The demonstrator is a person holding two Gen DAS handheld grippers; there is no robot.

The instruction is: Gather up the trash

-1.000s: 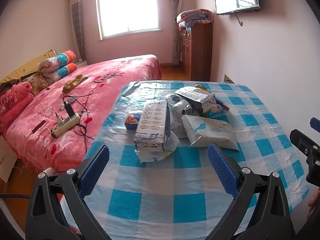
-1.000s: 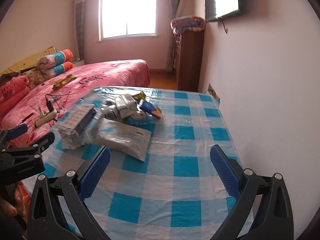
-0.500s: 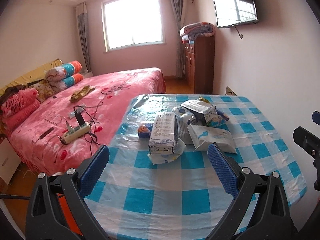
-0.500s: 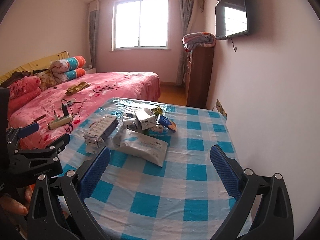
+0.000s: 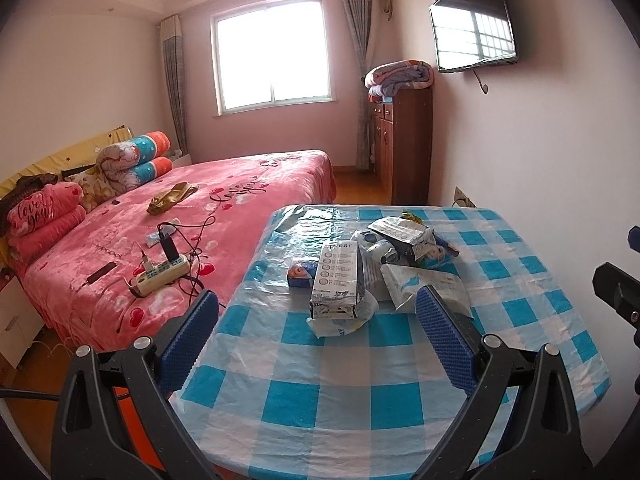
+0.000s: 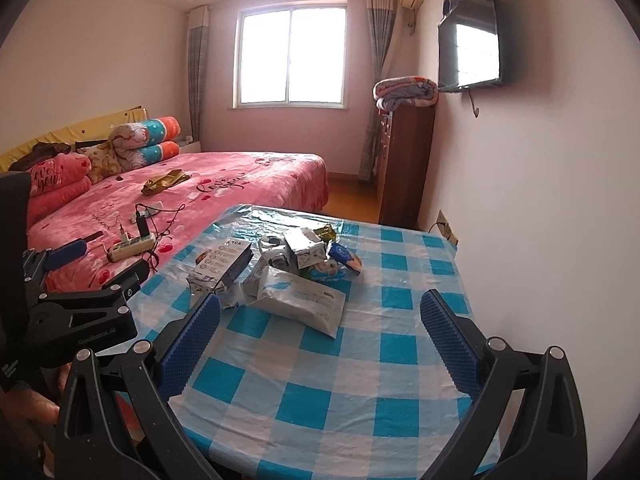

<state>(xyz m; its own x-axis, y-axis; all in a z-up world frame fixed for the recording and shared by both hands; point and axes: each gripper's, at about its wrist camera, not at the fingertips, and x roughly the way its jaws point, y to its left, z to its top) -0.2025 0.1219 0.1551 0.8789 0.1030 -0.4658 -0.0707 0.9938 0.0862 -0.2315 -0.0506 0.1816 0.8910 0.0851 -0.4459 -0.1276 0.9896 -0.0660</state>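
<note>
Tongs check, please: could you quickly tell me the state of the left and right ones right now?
Left tongs: open, holding nothing, short of the trash pile.
Right tongs: open, holding nothing, above the checked tablecloth.

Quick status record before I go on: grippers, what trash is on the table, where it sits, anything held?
left gripper: open, empty, short of the pile
right gripper: open, empty, short of the pile
table: blue-and-white checked cloth
trash pile: at the table's far middle, items overlapping
carton: lying flat at the pile's left front
white pouch: flat, at the near edge of the pile
small box: touching the carton's left side
bin: not in view
</note>
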